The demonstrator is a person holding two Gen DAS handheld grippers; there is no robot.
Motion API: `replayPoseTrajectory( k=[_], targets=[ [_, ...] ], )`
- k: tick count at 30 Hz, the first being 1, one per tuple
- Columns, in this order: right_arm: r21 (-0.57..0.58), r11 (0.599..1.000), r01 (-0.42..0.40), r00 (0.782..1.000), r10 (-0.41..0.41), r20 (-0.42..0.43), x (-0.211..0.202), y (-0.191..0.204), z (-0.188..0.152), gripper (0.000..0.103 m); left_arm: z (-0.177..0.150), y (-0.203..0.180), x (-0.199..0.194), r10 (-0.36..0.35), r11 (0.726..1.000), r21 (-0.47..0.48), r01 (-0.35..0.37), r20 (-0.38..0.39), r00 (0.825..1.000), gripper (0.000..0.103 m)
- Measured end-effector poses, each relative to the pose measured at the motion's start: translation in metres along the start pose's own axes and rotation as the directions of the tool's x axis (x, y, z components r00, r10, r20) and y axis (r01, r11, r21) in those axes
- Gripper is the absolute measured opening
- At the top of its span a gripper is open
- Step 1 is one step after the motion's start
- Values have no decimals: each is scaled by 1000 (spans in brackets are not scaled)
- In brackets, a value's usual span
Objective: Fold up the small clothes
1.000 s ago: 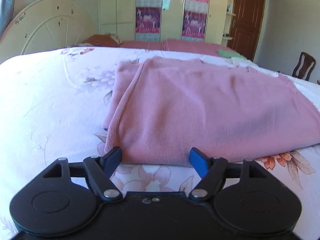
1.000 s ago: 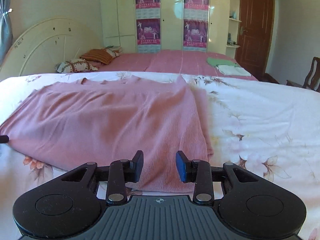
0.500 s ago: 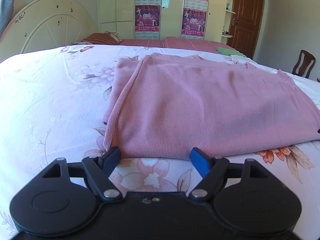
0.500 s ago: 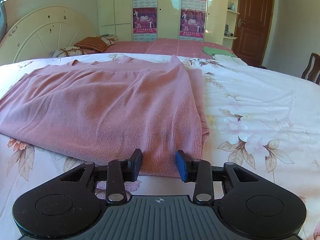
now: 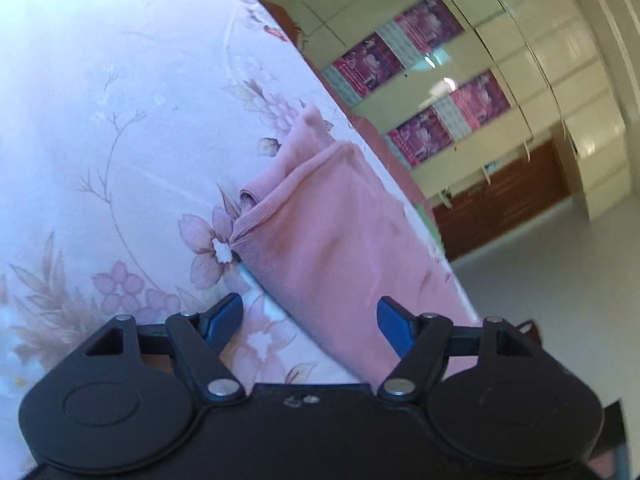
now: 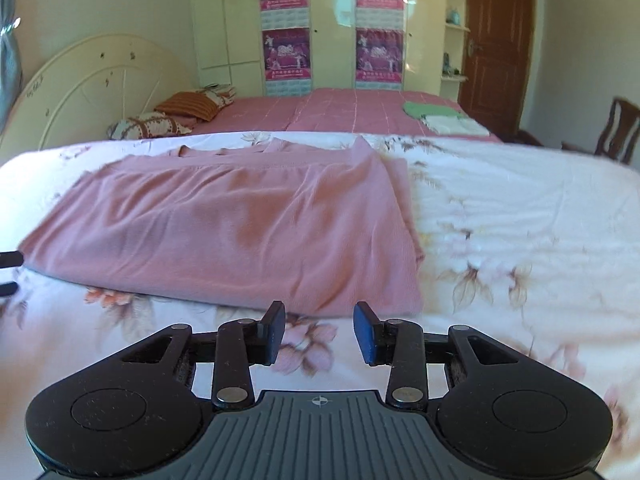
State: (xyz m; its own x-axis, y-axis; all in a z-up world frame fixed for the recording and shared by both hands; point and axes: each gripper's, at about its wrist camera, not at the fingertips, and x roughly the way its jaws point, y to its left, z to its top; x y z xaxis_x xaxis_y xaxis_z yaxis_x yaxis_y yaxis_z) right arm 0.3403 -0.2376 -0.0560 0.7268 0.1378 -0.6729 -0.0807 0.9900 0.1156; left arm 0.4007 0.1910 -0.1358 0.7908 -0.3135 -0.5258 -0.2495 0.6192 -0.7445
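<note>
A pink knit top (image 6: 240, 232) lies on the floral bed (image 6: 520, 208), sides folded in, unfinished. Left tool (image 5: 310, 316) closing astride its hem; right tool (image 6: 320, 330) open, empty, just before the hem.

The garment (image 6: 240, 232) is a dusty pink, finely ribbed. It lies on a white bedsheet (image 6: 520, 208) printed with pale pink and mauve flowers and brownish leaves. The gripper pads (image 6: 366, 336) are blue on black arms. Beyond, the other bed (image 6: 340, 110) wears a rose-pink checked cover, with a green cloth (image 6: 430, 110) over white ones, and an orange striped pillow (image 6: 188, 104). The wardrobe (image 6: 224, 20) is cream, its posters (image 6: 286, 54) magenta. The door (image 6: 500, 40) is reddish brown.
</note>
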Motion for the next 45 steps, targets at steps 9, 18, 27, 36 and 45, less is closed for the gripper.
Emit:
replayPoseTrajectory(
  k=[9, 18, 27, 36, 45],
  targets=[
    [144, 987, -66, 998, 65, 10, -10, 24, 18, 38, 14, -3, 38, -12, 993, -113, 21, 79, 997, 54],
    [117, 989, -84, 996, 85, 1, 1, 49, 34, 38, -3, 14, 38, -63, 963, -252, 94, 125, 990, 28],
    [56, 993, -102, 995, 102, -1, 52, 95, 70, 9, 31, 21, 72, -67, 968, -235, 83, 78, 995, 12],
    [-12, 983, -186, 982, 185, -42, 137, 134, 95, 6, 26, 17, 49, -87, 981, -163, 110, 143, 986, 11],
    [14, 962, -272, 961, 272, -50, 157, 117, 84, 6, 26, 13, 56, 46, 981, -193, -16, 154, 987, 11]
  ],
)
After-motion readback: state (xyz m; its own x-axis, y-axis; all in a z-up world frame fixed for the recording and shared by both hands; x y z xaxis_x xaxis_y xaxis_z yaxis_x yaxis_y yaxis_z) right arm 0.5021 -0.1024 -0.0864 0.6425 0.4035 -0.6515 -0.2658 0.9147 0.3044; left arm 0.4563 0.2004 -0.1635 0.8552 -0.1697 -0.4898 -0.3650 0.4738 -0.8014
